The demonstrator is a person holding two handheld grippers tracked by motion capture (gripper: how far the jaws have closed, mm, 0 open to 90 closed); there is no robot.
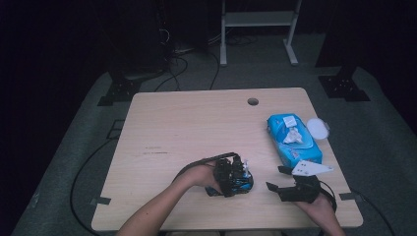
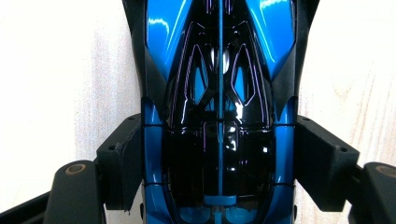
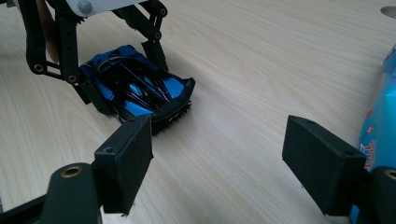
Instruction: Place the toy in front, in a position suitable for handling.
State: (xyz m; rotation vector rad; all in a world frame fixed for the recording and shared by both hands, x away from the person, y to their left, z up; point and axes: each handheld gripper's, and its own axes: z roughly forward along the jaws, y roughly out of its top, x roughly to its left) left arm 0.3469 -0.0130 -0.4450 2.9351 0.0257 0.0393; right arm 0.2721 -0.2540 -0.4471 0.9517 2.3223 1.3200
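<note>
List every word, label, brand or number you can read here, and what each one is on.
No text reads clearly.
Wipes pack: white label and print on its blue top, too small and blurred to read.
Pack side: red and white marks, cut off and unreadable.
Toy car: glossy blue and black, no lettering seen.
Table: faint dark marks, not legible.

Toy car's [image 2: 219,116] nose and tail cut off at the left gripper view's edges

Both forearms are showing bare, without sleeves. The left gripper [image 1: 235,178] is wearing matte black square-padded jaws on brass-riveted links; the right gripper [image 1: 279,178] is carrying a grey three-cornered plate and trailing a black cable.
</note>
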